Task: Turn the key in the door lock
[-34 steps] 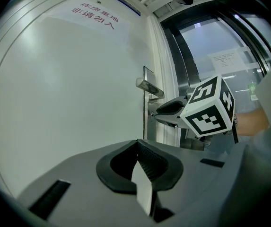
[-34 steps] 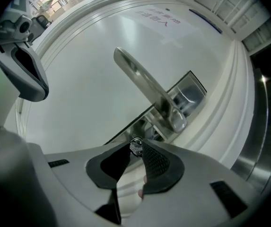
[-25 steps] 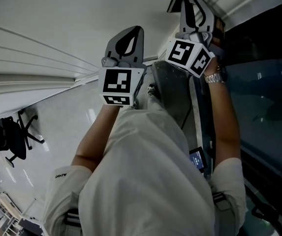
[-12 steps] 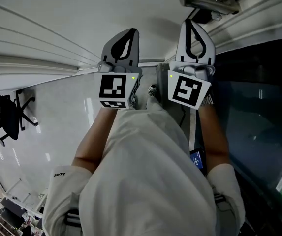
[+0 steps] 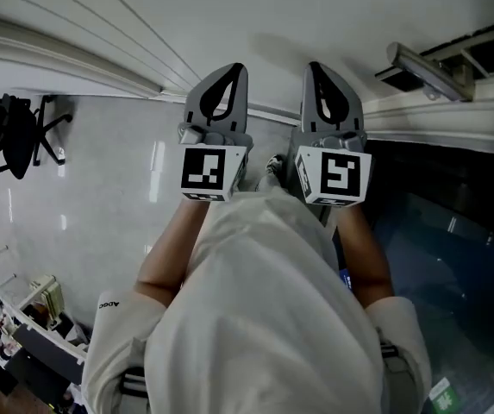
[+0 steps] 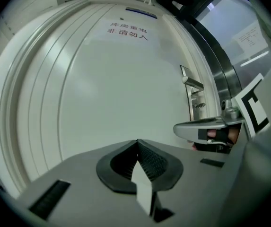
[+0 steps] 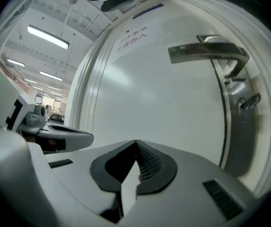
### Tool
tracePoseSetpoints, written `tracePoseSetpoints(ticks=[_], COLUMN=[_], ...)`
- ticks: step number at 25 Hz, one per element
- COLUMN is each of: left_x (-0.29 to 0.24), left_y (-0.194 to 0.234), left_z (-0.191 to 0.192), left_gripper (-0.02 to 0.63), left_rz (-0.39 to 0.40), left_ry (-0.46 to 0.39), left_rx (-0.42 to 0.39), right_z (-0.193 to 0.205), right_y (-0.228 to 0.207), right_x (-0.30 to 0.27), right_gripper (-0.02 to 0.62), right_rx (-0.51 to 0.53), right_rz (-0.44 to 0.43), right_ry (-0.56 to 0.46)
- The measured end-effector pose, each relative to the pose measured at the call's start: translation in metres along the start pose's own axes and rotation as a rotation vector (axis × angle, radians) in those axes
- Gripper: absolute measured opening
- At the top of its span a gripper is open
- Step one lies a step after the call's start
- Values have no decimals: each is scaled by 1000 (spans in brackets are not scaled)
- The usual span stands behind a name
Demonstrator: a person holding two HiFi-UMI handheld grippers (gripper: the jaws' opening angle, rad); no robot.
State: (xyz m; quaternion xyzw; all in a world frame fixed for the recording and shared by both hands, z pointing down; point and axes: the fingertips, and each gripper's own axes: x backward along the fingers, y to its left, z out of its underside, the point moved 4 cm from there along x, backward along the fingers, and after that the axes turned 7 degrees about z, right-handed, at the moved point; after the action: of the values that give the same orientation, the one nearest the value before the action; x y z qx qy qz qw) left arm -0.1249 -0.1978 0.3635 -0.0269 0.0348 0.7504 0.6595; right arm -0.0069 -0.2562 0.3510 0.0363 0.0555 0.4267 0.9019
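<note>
The white door (image 5: 255,15) fills the space ahead of both grippers. Its silver lever handle (image 7: 206,51) sits upper right in the right gripper view, and below it a key (image 7: 249,100) sticks out of the lock plate (image 7: 239,126). My right gripper (image 7: 136,142) is shut with nothing in it, well left of the key and apart from it. My left gripper (image 6: 137,141) is also shut and empty; in its view the handle (image 6: 192,83) and key (image 6: 199,105) lie far right. In the head view the left gripper (image 5: 229,72) and right gripper (image 5: 320,72) point side by side at the door.
A dark glass panel (image 5: 453,231) stands right of the door frame. A black office chair (image 5: 14,132) is on the shiny floor at left, with desks (image 5: 14,326) beyond. A printed sign (image 6: 128,31) is high on the door.
My right gripper has come away from the handle and lock, dropped and rolled level beside the left one. The left gripper shifted too, and the handle now sits farther right.
</note>
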Motion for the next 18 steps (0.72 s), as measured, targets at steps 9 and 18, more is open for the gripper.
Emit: tracePoseSetpoints(ticks=[9, 18], left_x=[51, 110], left_y=[24, 44], left_z=[16, 20], left_gripper=[9, 9], left_rz=[-245, -432], left_ry=[13, -21], left_rx=[11, 22], right_z=[16, 20], right_y=[62, 131], right_x=[-13, -2], right_gripper=[3, 0], right_rx=[-97, -75], right_rz=[-317, -551], right_ry=[17, 24])
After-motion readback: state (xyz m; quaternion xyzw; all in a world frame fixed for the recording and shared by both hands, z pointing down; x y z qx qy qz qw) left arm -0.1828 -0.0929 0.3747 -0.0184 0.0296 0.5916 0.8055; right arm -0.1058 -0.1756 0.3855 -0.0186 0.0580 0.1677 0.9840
